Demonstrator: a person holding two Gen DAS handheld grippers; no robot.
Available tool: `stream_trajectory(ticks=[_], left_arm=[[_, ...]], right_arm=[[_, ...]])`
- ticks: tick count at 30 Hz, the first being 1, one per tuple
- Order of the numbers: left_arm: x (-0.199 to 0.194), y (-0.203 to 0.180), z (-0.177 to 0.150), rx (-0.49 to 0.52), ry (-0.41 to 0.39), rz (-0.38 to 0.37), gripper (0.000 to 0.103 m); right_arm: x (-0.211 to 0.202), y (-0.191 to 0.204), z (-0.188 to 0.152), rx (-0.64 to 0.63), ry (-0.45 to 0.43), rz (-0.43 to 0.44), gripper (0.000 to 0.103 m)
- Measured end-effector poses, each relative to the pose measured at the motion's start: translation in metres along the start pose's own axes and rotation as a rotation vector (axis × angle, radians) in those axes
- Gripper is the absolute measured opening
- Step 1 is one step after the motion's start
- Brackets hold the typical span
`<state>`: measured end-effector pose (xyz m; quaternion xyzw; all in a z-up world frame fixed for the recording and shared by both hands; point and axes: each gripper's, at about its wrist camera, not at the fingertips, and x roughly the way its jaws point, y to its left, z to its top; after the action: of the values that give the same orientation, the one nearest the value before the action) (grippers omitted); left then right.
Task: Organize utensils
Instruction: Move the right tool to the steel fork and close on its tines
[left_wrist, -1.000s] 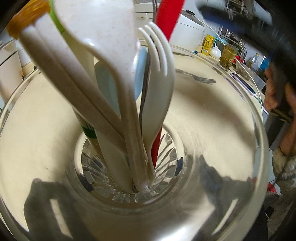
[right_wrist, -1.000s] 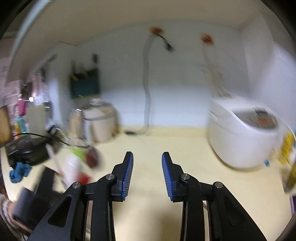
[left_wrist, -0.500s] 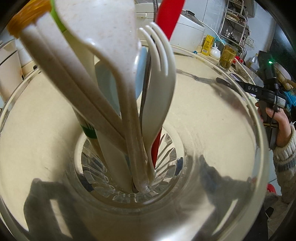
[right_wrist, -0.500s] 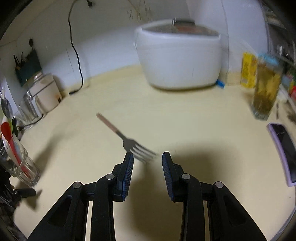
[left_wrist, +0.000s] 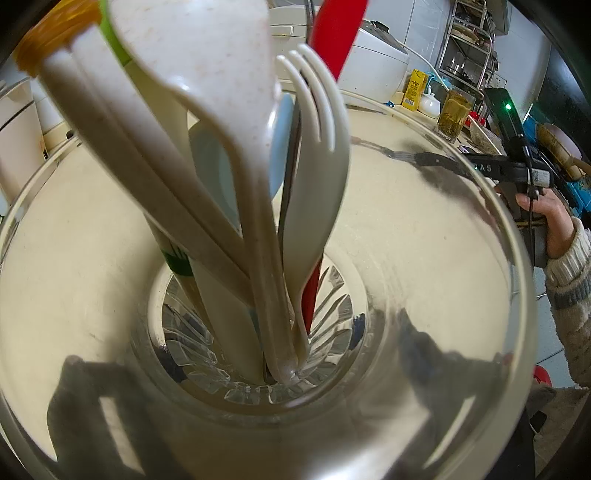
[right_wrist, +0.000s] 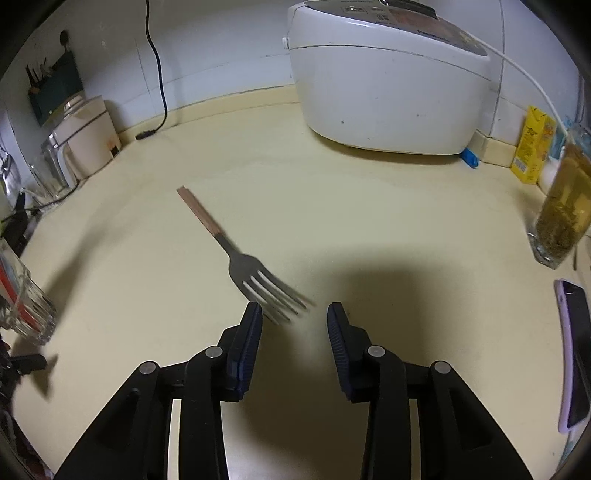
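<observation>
The cream counter (right_wrist: 369, 229) is filling the right wrist view, with the white rice cooker (right_wrist: 384, 81) sitting at its back. Near the left edge, the glass (left_wrist: 509, 258) is holding plastic utensils upright, pressed between the left gripper's dark fingers (left_wrist: 85, 402). The right gripper (right_wrist: 294, 314) is hovering with jaws opening, empty, just beside the metal fork (right_wrist: 255, 275), which is lying flat on the counter.

One metal fork (right_wrist: 255, 271), one rice cooker (right_wrist: 388, 81), one phone (right_wrist: 574, 354).
</observation>
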<state>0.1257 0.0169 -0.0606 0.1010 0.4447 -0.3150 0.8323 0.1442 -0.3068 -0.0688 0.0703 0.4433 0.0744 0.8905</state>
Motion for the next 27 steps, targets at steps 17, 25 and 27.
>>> stream_trajectory(ticks=[17, 25, 27], left_arm=[[0.0, -0.001, 0.0, 0.0, 0.0, 0.0, 0.1], [0.001, -0.003, 0.001, 0.001, 0.0, 0.001, 0.1], [0.001, -0.003, 0.0, 0.001, 0.0, 0.002, 0.1]], right_arm=[[-0.002, 0.069, -0.012, -0.304, 0.021, 0.064, 0.038], [0.009, 0.074, -0.003, -0.285, 0.042, 0.035, 0.038], [0.011, 0.074, 0.0, -0.279, 0.042, 0.032, 0.038]])
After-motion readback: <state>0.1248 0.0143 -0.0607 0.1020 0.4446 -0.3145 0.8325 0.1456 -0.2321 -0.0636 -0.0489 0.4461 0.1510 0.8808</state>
